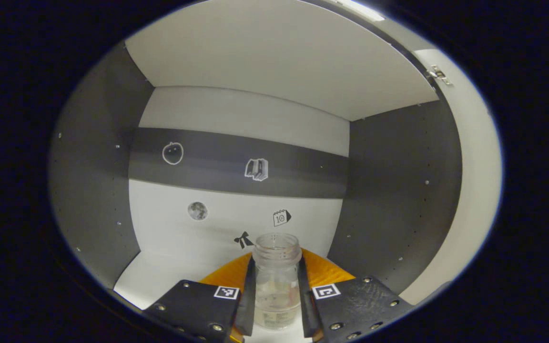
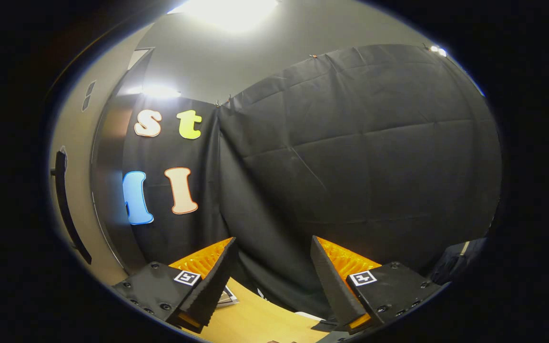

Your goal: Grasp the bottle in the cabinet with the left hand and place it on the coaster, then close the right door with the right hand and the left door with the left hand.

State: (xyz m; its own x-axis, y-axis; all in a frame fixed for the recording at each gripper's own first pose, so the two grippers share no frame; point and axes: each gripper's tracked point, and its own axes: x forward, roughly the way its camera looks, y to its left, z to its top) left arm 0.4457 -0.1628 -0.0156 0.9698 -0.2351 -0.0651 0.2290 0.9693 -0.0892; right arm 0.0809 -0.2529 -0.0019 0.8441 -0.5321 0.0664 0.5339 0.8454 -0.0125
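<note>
In the left gripper view, the left claw [image 1: 277, 297] is seen reaching into the cabinet [image 1: 393, 190], and the clear bottle [image 1: 276, 281] is clamped between its two fingers [image 1: 247, 300], one pressed against each side of the body. The bottle is held upright, uncapped, with its open mouth above the fingertips, close to the white cabinet floor [image 1: 160, 281]; whether its base touches the floor cannot be told. Around it the cabinet's dark side walls and white ceiling are seen, and the back wall [image 1: 236, 219] is crossed by a dark band. Small stickers are fixed to that wall: an apple outline [image 1: 173, 153], a stack of books [image 1: 257, 169], a moon [image 1: 198, 210], a calendar [image 1: 281, 217] and a black bow [image 1: 243, 239] just behind the bottle. A white door [image 1: 474, 190] with a metal hinge [image 1: 439, 75] stands open at the right edge. In the right gripper view, the right claw [image 2: 272, 281] is held spread wide with nothing between its fingers, above a wooden tabletop [image 2: 255, 319] and facing the black cloth wall [image 2: 350, 166]. A door with a dark handle [image 2: 65, 205] is seen at the left of that view.
</note>
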